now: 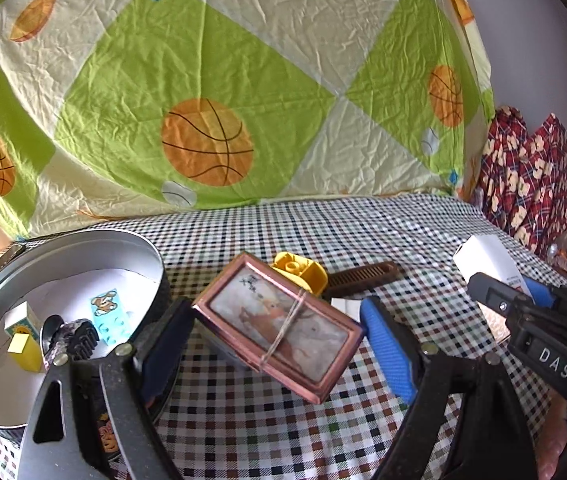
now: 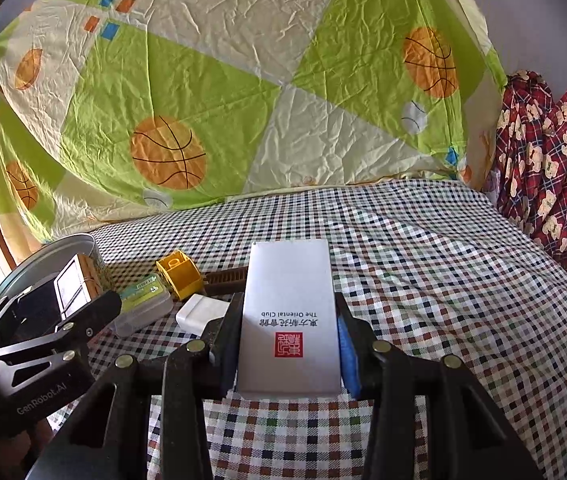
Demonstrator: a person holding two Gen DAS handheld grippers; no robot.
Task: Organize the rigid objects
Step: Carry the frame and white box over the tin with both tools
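The left tongs [image 1: 279,344] are gripping a pink framed box [image 1: 277,326], tilted, raised just beside the round tin [image 1: 63,240]. The right tongs [image 2: 289,344] are clamping a white card box [image 2: 289,312] above the checked tabletop [image 2: 443,280]. Next seems to be lowering the pink box into the tin, where small blocks [image 1: 109,316] are crowding the floor. A yellow block [image 1: 301,274] and comb [image 1: 359,276] are waiting behind.

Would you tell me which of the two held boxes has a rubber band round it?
The pink box in the left gripper: a band crosses its lid. The right gripper's white box has none.
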